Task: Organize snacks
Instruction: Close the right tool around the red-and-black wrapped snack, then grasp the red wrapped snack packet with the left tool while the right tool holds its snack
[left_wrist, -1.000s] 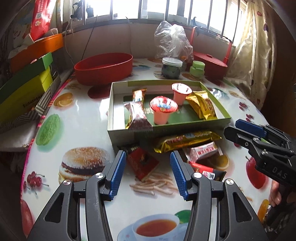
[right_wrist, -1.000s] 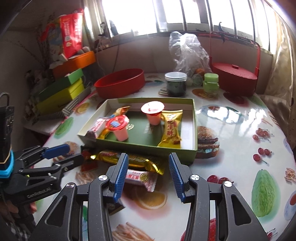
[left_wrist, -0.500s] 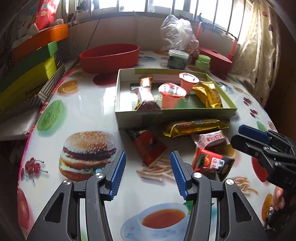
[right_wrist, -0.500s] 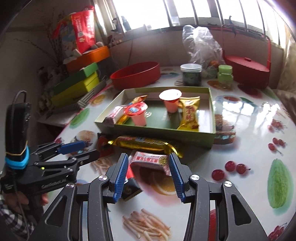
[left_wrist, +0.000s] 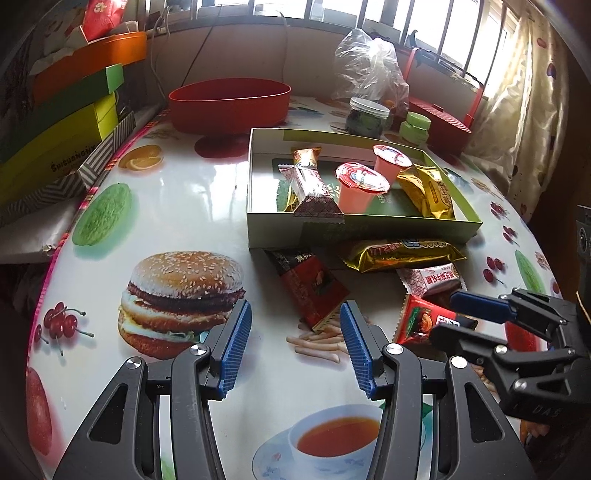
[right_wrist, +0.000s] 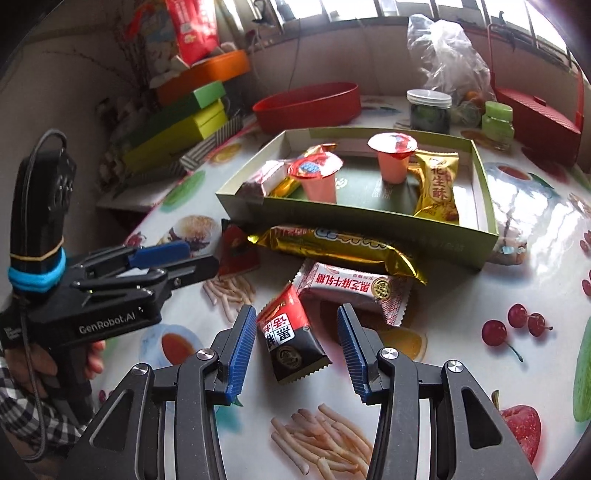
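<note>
A green box tray holds two pink jelly cups, a yellow peanut-crisp pack and two wrapped bars. Loose on the table in front of it lie a long gold bar, a white-red candy pack, a dark red pack and a red-black pack. My left gripper is open, just short of the dark red pack. My right gripper is open, with its fingers on either side of the red-black pack.
A red oval bowl stands behind the tray. A jar, a green pot, a plastic bag and a red basket stand at the back. Stacked coloured boxes line the left edge.
Both grippers have pulled back from the tray and dropped lower. The red-black pack, earlier near the right gripper's left finger, now lies between its fingers. Both stay open.
</note>
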